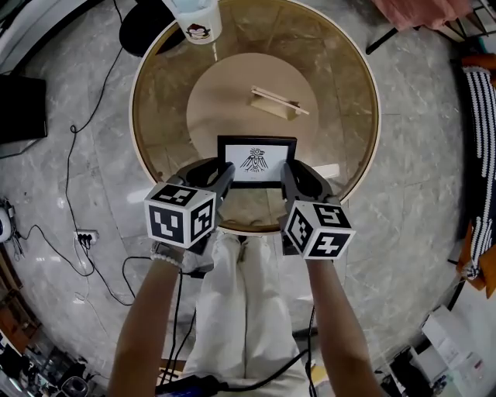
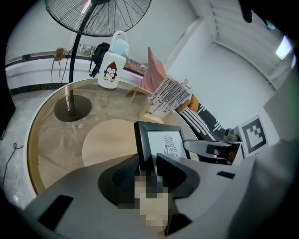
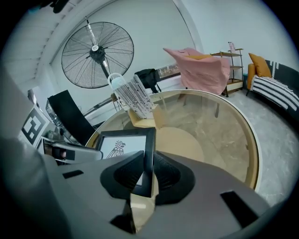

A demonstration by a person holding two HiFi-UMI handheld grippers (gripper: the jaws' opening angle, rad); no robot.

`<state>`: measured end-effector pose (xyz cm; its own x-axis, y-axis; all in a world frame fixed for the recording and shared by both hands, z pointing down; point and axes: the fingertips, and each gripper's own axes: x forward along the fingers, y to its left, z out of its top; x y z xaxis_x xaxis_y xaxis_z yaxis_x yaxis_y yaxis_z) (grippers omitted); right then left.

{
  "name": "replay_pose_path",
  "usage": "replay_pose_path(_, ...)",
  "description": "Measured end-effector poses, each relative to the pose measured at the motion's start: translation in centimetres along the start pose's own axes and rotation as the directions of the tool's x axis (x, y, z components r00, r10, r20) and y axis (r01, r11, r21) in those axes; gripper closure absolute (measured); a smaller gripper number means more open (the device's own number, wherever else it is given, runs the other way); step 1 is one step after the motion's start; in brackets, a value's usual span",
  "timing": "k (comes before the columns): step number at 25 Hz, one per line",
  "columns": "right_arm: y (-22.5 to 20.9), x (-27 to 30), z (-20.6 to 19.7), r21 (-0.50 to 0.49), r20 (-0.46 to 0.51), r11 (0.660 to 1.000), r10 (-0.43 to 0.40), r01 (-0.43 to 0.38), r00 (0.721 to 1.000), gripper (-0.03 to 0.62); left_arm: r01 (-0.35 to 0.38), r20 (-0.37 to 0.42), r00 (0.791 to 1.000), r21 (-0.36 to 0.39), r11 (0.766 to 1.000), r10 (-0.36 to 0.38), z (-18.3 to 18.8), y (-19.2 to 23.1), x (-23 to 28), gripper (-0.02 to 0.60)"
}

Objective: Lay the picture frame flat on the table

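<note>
Black picture frame (image 1: 256, 161), with a white print of a bird-like figure. It is held between the two tools over the near edge of the table (image 1: 353, 101), its face tilted up toward the head view. Whether its lower edge rests on the glass is not clear from any view.

Left tool (image 1: 226, 170) (image 2: 148, 164): jaws narrow, closed on the frame's left side bar, one pad against each face.

Right tool (image 1: 287, 170) (image 3: 148, 161): jaws narrow, clamped on the frame's right side bar, front and back.

Table: round, glass-topped with a tan rim and a pale round base showing through the glass.

Light wooden piece (image 1: 275, 102): on the glass just beyond the frame, straight ahead of both tools and apart from them.

White bottle (image 1: 198, 19) (image 2: 110, 70) with a penguin mark: at the far rim, ahead and to the left of the left tool.

Standing fan (image 3: 97, 55): past the table, far ahead of the right tool.
</note>
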<state>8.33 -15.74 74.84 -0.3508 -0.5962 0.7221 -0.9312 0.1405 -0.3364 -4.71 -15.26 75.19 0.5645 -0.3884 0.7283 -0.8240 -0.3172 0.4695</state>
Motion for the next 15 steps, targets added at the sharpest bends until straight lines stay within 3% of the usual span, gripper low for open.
replay_pose_path(8,-0.4,1.5,0.8,-0.077,-0.007,0.997,-0.033,0.032,0.999,0.508,-0.044,-0.017,0.999,-0.022,0.999,0.044,0.5,1.1,1.5,0.440)
replay_pose_path(15,-0.9,2.0,0.5,-0.095,-0.006,0.994,-0.059,0.059,0.998,0.507,-0.118,-0.028,0.992,0.062,0.991,0.120,0.5,1.0,1.9,0.433)
